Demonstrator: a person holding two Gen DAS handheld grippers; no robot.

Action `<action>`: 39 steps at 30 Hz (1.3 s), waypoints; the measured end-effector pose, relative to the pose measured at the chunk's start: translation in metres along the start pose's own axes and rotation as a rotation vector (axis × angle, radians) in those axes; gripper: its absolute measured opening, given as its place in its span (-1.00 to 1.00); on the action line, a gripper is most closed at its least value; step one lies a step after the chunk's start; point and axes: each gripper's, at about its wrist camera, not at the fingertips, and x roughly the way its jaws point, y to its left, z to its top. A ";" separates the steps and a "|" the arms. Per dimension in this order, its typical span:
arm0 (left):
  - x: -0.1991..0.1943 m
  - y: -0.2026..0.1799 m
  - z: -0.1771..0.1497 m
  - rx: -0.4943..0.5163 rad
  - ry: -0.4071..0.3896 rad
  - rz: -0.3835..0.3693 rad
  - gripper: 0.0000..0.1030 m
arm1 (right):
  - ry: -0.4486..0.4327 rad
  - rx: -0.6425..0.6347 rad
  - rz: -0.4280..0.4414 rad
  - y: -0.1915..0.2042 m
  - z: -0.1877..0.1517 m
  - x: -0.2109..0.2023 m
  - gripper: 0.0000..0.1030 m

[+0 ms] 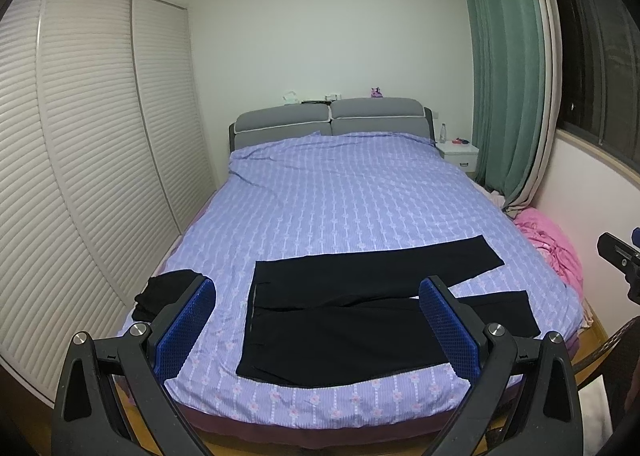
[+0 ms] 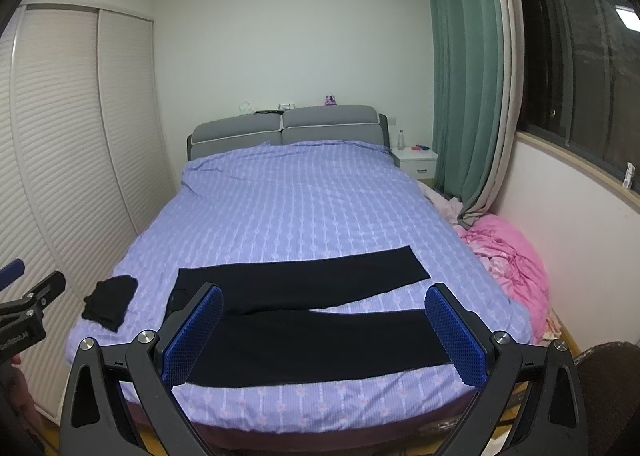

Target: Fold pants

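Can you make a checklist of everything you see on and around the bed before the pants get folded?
Surface: bed with a purple patterned cover, mostly smooth.
Job's things: black pants spread flat near the foot, legs apart.
Clutter: small black garment bunched left of the pants.
Grippers: left gripper and right gripper both open, holding nothing.
Cables: nothing seen.
Surroundings: slatted wardrobe, green curtain, white nightstand, pink bedding on the floor.

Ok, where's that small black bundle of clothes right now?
The black bundle lies on the purple bedspread near the foot of the bed, on its left side by the wardrobe, just left of the spread-out pants.
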 end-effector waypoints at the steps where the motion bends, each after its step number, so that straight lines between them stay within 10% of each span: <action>1: 0.004 0.000 0.002 0.005 0.006 -0.003 1.00 | 0.001 -0.003 -0.002 0.001 0.000 0.002 0.99; 23: 0.164 -0.026 0.084 0.109 -0.005 -0.208 1.00 | 0.061 0.013 -0.155 0.017 0.059 0.110 0.99; 39: 0.358 -0.222 0.114 0.260 -0.035 -0.355 1.00 | 0.104 -0.092 -0.177 -0.120 0.085 0.314 0.99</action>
